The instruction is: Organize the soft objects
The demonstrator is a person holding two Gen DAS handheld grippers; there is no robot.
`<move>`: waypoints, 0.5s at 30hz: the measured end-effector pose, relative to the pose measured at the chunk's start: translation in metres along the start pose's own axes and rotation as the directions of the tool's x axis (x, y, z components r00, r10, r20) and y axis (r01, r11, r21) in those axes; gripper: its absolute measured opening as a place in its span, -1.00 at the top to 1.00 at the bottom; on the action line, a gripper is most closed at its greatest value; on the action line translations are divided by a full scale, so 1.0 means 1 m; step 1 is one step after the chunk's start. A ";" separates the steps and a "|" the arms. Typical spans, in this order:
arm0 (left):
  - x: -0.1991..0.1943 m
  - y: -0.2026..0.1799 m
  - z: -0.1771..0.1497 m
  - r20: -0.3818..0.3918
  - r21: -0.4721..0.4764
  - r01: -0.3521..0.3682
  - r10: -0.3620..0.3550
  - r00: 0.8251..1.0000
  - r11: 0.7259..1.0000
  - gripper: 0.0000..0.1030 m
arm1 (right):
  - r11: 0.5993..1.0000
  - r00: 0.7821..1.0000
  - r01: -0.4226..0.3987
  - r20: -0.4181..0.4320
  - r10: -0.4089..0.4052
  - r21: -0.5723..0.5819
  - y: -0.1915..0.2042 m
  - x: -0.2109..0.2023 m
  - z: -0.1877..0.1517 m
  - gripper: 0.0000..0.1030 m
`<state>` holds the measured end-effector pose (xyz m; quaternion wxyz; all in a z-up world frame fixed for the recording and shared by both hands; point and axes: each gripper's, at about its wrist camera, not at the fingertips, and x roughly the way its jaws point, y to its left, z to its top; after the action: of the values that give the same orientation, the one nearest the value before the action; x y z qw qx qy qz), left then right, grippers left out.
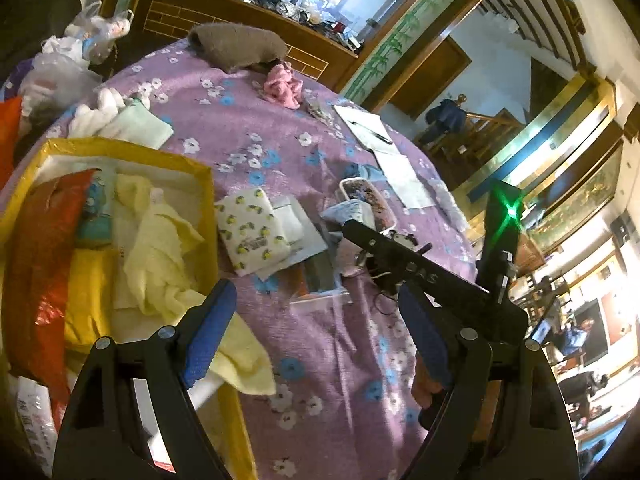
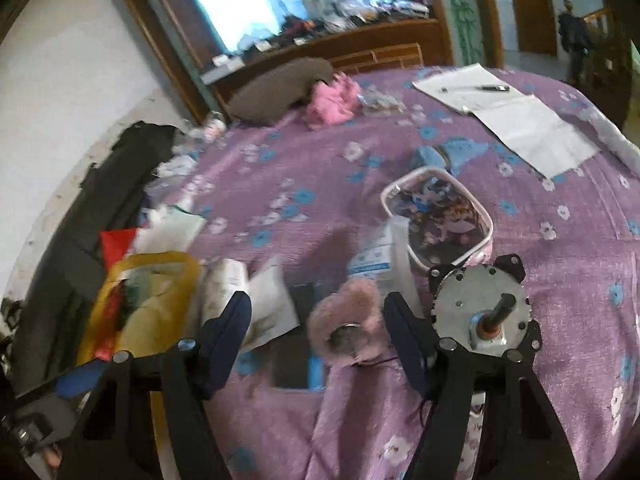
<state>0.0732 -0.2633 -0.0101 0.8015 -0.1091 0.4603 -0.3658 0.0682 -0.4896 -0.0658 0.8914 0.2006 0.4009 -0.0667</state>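
Left hand-held gripper (image 1: pixel 316 334): jaws wide open, holds nothing; left finger touches yellow towel (image 1: pixel 168 252) hanging over rim of yellow box (image 1: pixel 210 200). Right hand-held gripper (image 2: pixel 320 334): jaws wide open, pink furry pouch (image 2: pixel 346 330) between fingers, not clamped. One pink cloth (image 1: pixel 282 86) far on purple sheet (image 1: pixel 340 360). One grey cushion (image 1: pixel 238 46) behind it. One lemon-print packet (image 1: pixel 252 230) just right of box.

The left gripper (image 1: pixel 316 334) hangs with its blue-padded fingers (image 1: pixel 208 336) spread wide. The right gripper (image 2: pixel 318 344) is likewise splayed, gripping nothing between its fingers.
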 end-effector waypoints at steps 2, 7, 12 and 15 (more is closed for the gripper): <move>0.001 0.003 0.000 -0.005 -0.006 0.002 -0.002 1.000 1.000 -0.63 | 1.000 1.000 0.016 -0.014 -0.016 -0.011 0.002 0.007 0.000 -0.09; 0.003 0.005 0.001 -0.012 -0.020 0.014 -0.014 1.000 1.000 -0.63 | 0.994 0.995 0.099 0.004 -0.098 -0.040 0.003 0.010 -0.004 0.35; 0.017 0.005 0.000 -0.058 -0.046 0.038 -0.040 0.998 0.998 -0.63 | 0.999 0.999 0.039 0.008 -0.039 -0.036 -0.005 0.005 -0.004 0.60; 0.022 -0.001 0.002 -0.072 -0.041 0.016 -0.019 0.997 0.999 -0.63 | 0.999 0.999 -0.009 0.050 0.012 -0.051 -0.003 -0.013 -0.005 0.61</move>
<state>0.0813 -0.2792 -0.0229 0.7786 -0.1159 0.4953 -0.3674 0.0550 -0.4905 -0.0597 0.9063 0.1781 0.3791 -0.0568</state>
